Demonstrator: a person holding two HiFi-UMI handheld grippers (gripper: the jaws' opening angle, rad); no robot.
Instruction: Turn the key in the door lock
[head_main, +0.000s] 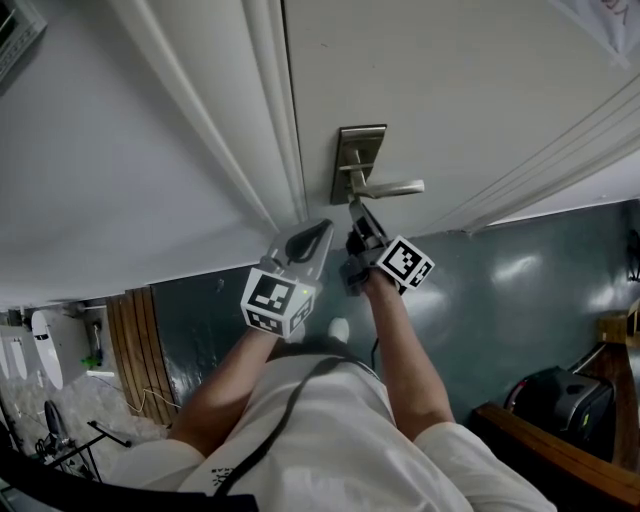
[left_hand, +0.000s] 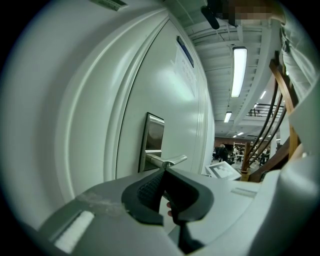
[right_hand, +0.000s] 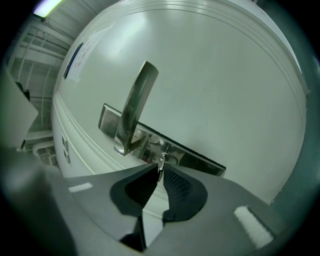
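White door (right_hand: 215, 75) and dark green floor (head_main: 510, 290) make up the backdrop, with a person standing right up against the door, a gripper in each hand.

Right gripper (right_hand: 160, 171) is pinching the key (right_hand: 161, 165), its two pads closed onto the flat metal, and a small ring sits at the key's outer end. The key stands in the lock on the steel plate (right_hand: 200, 159), just under the lever handle (right_hand: 135, 107). From the head view the handle sticks out sideways from the plate, and the gripper is level with the lock, straight in front of it.

Left gripper (left_hand: 164, 172) is pressed together at the tips with nothing between them. It hangs just beside the right one, nearer the door frame (head_main: 215, 130), pointing toward the handle but apart from it.

Farther out are a wooden bench edge (head_main: 545, 445) and a dark bag (head_main: 560, 395) on the floor to the person's right.
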